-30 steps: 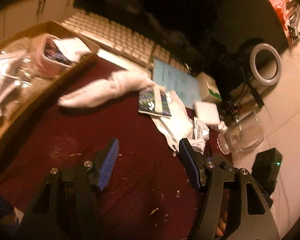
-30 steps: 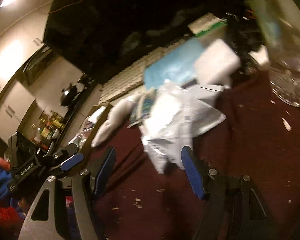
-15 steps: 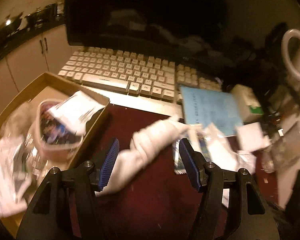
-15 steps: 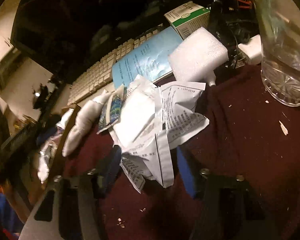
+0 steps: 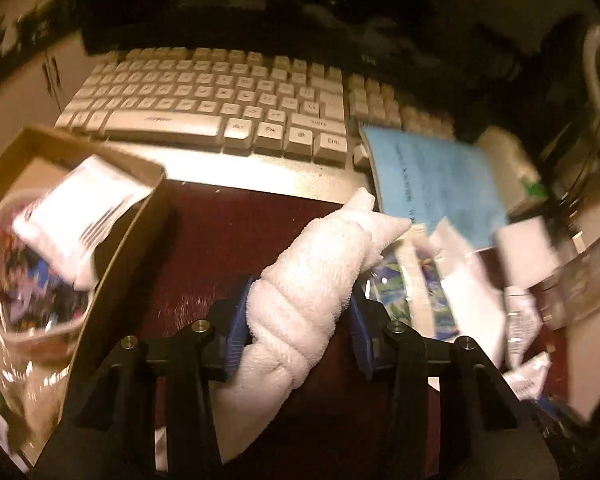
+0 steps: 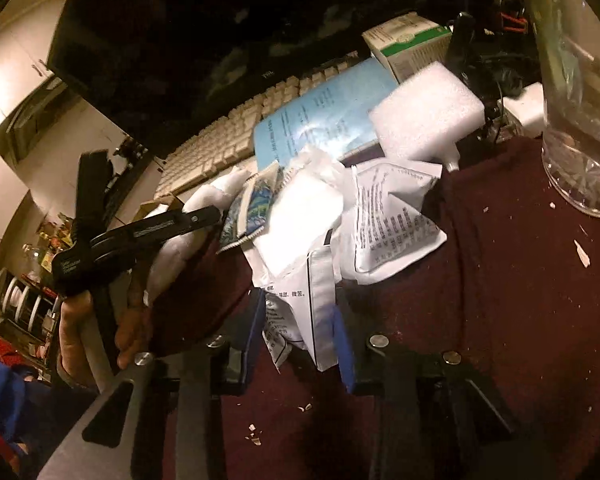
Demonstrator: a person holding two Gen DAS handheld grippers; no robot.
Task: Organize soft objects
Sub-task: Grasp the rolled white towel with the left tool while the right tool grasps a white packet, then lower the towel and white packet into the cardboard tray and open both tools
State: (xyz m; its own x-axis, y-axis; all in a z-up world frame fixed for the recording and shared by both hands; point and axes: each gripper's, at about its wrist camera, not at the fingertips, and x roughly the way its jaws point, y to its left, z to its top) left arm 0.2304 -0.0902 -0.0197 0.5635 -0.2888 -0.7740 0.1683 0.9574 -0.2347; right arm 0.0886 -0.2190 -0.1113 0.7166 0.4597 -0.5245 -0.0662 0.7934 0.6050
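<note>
On the dark red tabletop (image 5: 204, 248) the twisted white towel (image 5: 312, 292) lies long-axis toward one o'clock – the left gripper (image 5: 298, 322) is closing around its middle. The right gripper (image 6: 300, 328) is closing on white printed packets (image 6: 312, 304).

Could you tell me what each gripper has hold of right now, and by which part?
The left gripper is closing around the middle of the rolled white towel. The right gripper is closing on the lower corner of the white printed packets.
</note>
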